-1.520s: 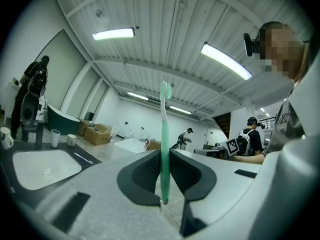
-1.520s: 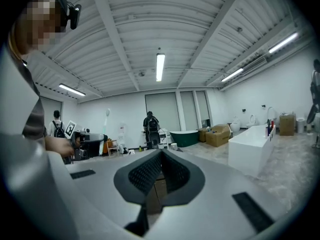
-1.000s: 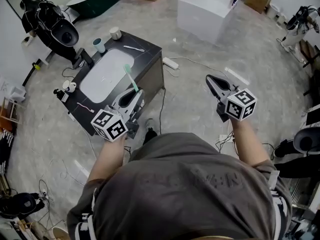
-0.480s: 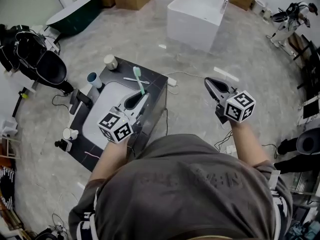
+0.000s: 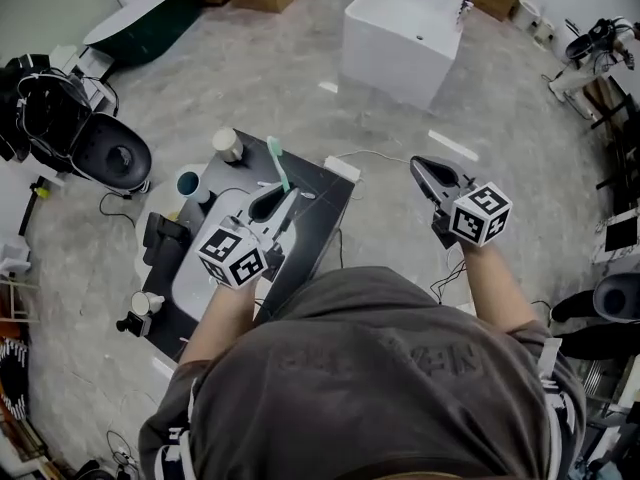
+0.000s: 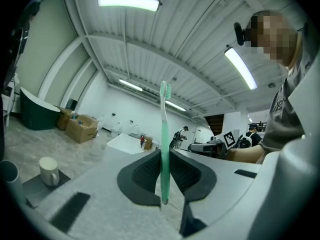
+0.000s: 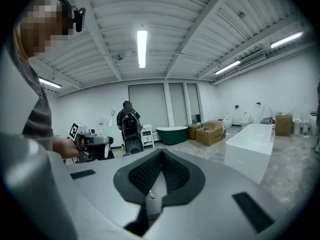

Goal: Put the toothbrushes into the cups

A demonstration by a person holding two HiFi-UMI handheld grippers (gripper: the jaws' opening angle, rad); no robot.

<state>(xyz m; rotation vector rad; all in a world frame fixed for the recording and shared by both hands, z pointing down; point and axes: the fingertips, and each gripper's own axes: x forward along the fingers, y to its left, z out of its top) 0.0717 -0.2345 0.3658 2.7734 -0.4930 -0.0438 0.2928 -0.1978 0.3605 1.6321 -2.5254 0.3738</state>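
head view shows the left gripper (image 5: 272, 203) above the black bench (image 5: 328, 196), clenched on a green toothbrush (image 5: 277, 162) whose head reaches out past the jaw tips toward the bench's far edge. in the left gripper view the toothbrush (image 6: 163, 134) stands upright, pinched low on its handle between the two dark pads, with the bristle end at the top. two cups stand at the far left corner of the bench, a pale cup (image 5: 229, 145) and near it a teal cup (image 5: 190, 184). the toothbrush is in neither and hangs apart from both. the right gripper (image 5: 432, 173) is held off to the side of the bench, over the grey floor. in the right gripper view its jaws are pressed together with nothing between them. a white bathtub (image 5: 405, 33) stands farther off.
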